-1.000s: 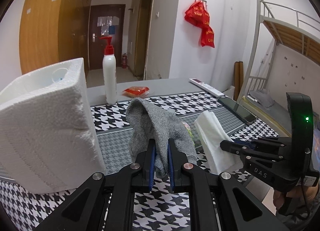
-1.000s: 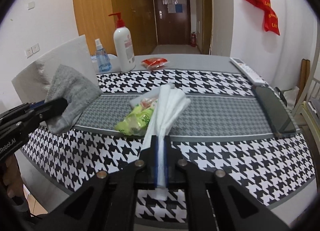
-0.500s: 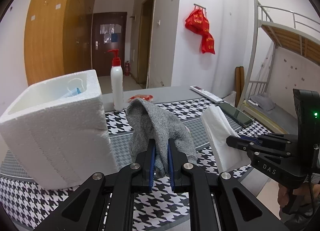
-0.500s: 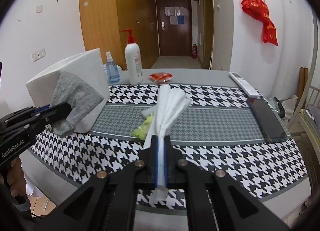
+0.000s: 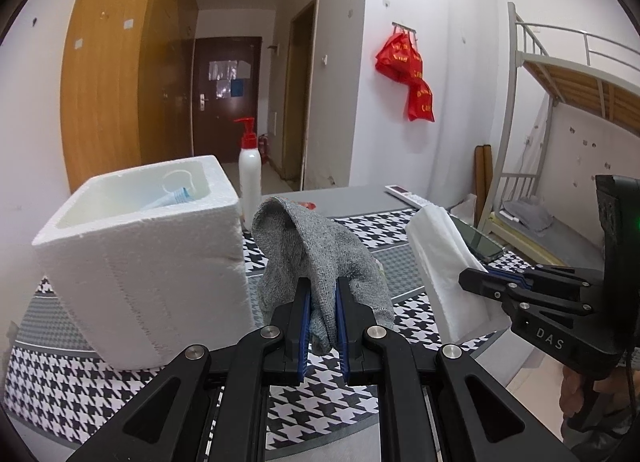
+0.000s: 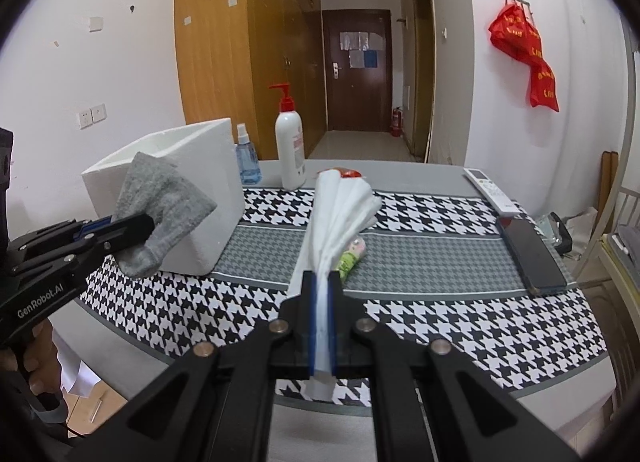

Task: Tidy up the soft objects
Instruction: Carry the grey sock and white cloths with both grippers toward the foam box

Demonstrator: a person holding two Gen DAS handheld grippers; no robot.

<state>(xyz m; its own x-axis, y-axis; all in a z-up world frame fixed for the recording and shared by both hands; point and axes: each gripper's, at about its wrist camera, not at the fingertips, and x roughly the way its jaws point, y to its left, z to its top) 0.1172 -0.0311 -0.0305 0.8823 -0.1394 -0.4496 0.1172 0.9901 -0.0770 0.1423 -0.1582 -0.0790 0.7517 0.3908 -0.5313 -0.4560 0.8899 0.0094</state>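
My left gripper (image 5: 322, 290) is shut on a grey sock (image 5: 320, 246) and holds it in the air beside the white foam box (image 5: 148, 274); the sock also shows in the right wrist view (image 6: 164, 210). My right gripper (image 6: 323, 286) is shut on a folded white cloth (image 6: 340, 218), held above the table; the cloth also shows in the left wrist view (image 5: 444, 262). The foam box (image 6: 200, 174) stands at the table's left and holds a blue and white item (image 5: 172, 198).
On the houndstooth tablecloth (image 6: 440, 318) lie a green snack packet (image 6: 352, 258), a phone (image 6: 528, 254), a remote (image 6: 490, 190) and a red packet (image 6: 348, 172). A pump bottle (image 6: 290, 146) and a blue spray bottle (image 6: 246, 160) stand behind the box.
Both grippers have risen and drawn back from the table with the sock and the cloth still held. The foam box's open top has come into the left wrist view.
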